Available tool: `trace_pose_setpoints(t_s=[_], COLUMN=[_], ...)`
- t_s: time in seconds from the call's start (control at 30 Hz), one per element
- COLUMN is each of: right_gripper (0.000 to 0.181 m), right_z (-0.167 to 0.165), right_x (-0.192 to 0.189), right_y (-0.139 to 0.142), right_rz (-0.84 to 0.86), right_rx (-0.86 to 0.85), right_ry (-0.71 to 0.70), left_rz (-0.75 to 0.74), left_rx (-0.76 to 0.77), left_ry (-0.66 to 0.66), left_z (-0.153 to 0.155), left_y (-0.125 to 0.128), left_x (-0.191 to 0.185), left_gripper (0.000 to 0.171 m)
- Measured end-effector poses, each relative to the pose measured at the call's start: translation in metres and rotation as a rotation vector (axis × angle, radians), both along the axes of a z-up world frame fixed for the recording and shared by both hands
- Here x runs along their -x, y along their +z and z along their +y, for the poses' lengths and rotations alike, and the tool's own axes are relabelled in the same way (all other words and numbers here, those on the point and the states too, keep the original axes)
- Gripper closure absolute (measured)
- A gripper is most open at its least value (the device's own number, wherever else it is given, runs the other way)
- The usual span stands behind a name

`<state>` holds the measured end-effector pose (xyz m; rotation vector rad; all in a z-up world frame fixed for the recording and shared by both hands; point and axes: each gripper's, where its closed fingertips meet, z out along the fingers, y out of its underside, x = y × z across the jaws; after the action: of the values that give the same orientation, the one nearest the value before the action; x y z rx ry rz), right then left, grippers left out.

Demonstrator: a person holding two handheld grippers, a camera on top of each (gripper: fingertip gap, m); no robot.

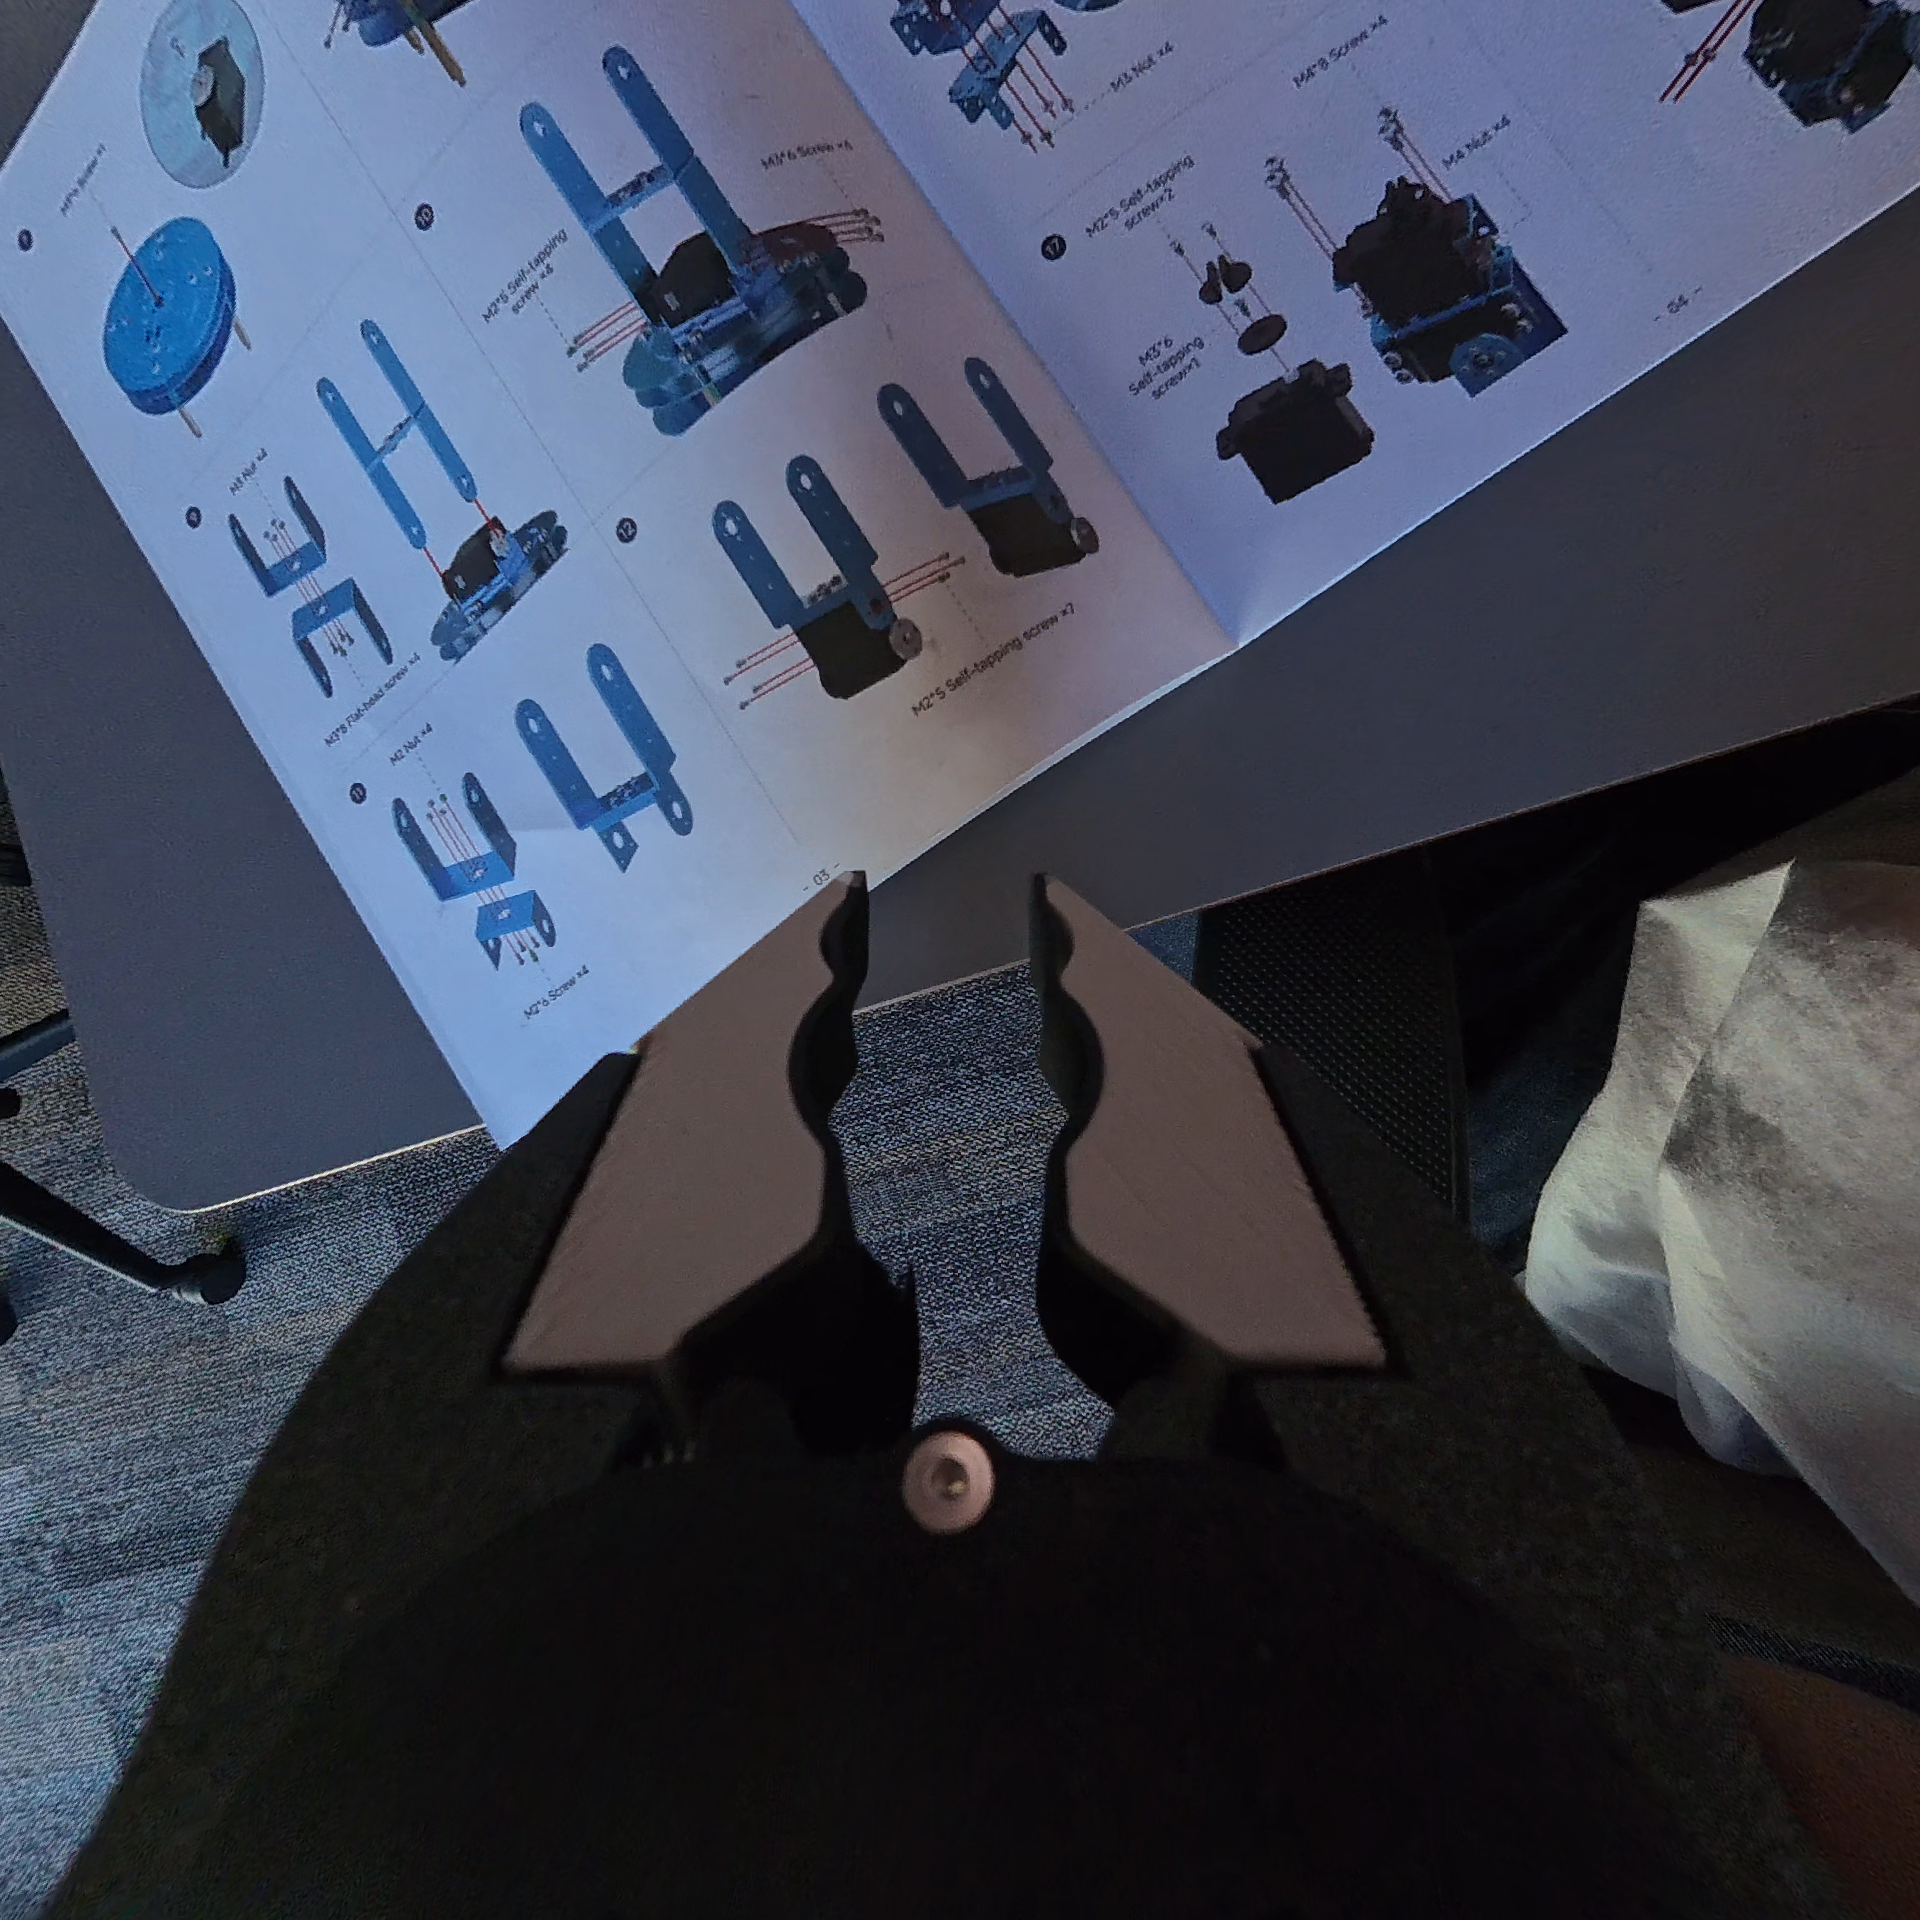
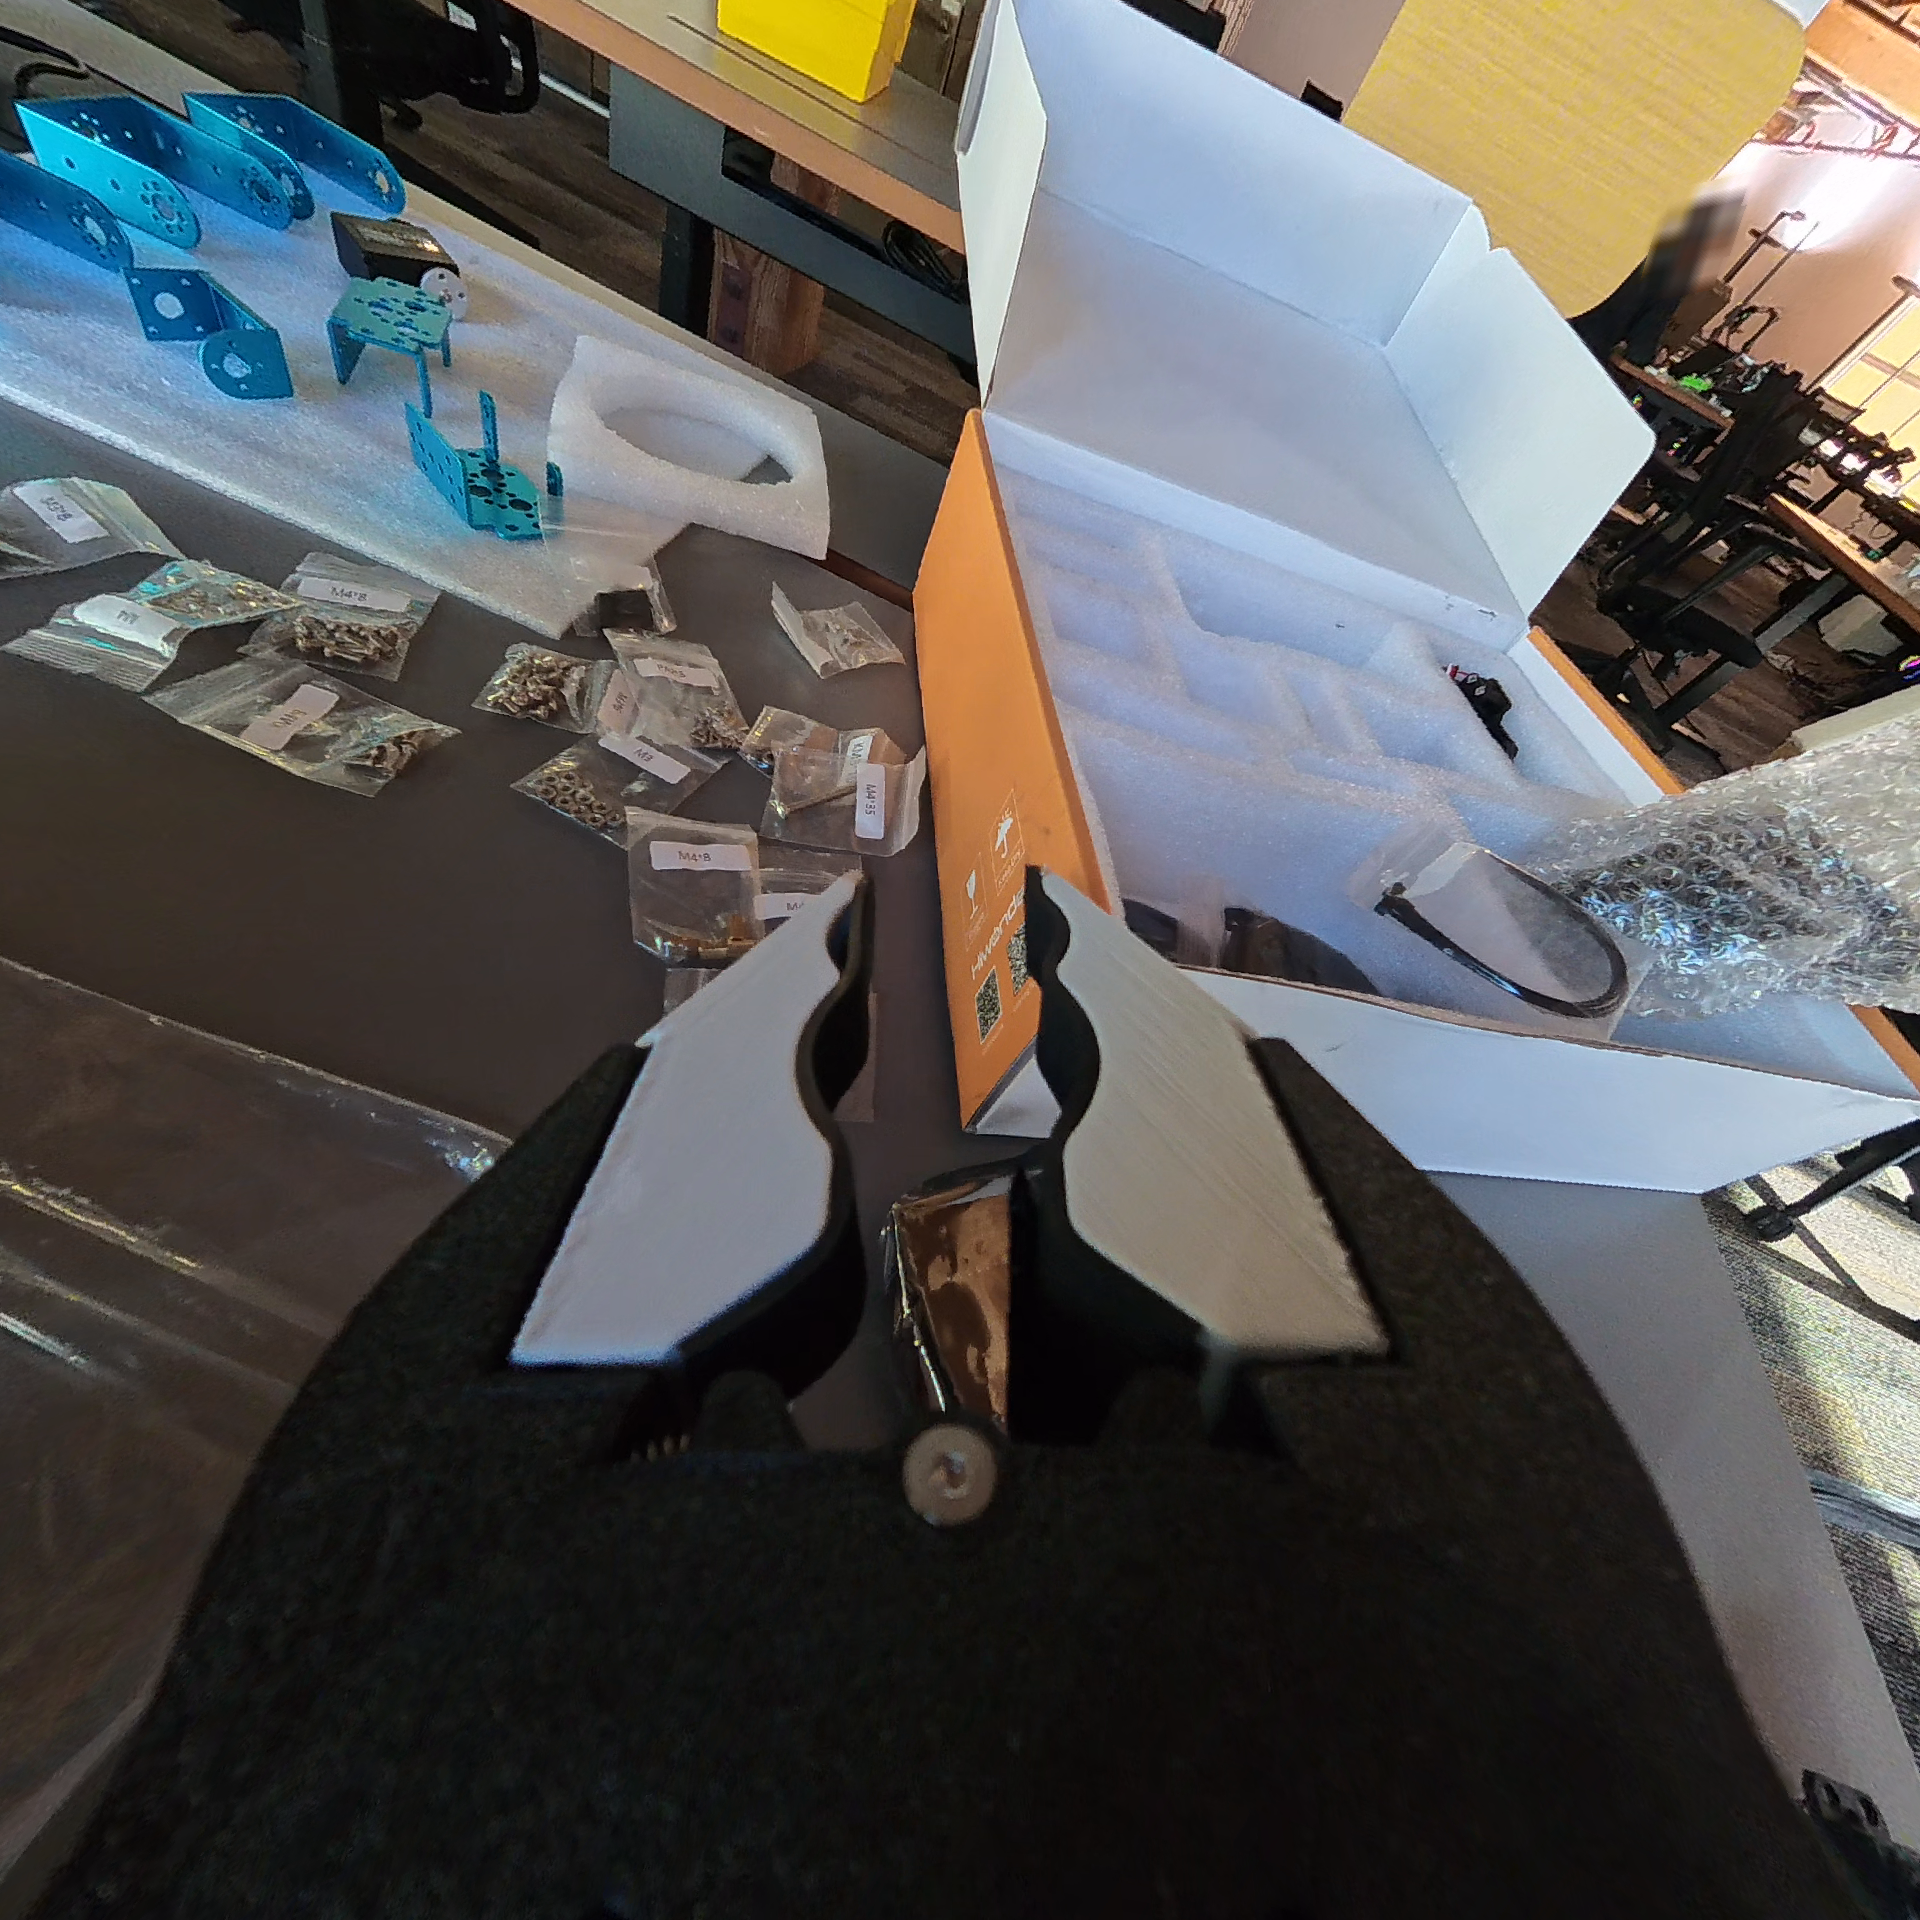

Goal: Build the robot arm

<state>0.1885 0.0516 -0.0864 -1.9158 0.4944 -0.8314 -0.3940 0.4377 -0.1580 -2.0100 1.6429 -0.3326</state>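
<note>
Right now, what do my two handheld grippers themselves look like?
They match: the left gripper and the right gripper each have a black, rough-textured body, two pale flat-faced fingers with wavy black inner edges, and a silver screw centred at the base. No cables or sleeves show.

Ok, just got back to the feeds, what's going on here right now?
Both handheld grippers are open and holding nothing. The left gripper points at an open assembly booklet lying on a grey table. The right gripper hovers between small bags of screws and an open orange box with white foam. Blue metal brackets lie farther back.
</note>
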Motion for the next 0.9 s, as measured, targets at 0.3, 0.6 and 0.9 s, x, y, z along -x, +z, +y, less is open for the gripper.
trace_pose_setpoints(t_s=[0.3, 0.6, 0.9], right_gripper=[0.154, 0.154, 0.154], right_z=[0.000, -0.001, -0.005], right_x=[0.000, -0.001, -0.004], right_y=[-0.002, -0.001, -0.001], right_rz=[-0.001, -0.005, -0.014], right_rx=[0.012, 0.014, 0.024], right_ry=[-0.003, -0.008, -0.026], left_rz=[0.004, -0.098, -0.370], left_rx=[-0.016, -0.078, -0.118], left_ry=[-0.025, -0.126, -0.107], left_z=[-0.005, -0.016, -0.003], left_y=[0.002, 0.016, 0.050], left_x=[-0.004, -0.037, -0.126], left_gripper=[0.141, 0.142, 0.150])
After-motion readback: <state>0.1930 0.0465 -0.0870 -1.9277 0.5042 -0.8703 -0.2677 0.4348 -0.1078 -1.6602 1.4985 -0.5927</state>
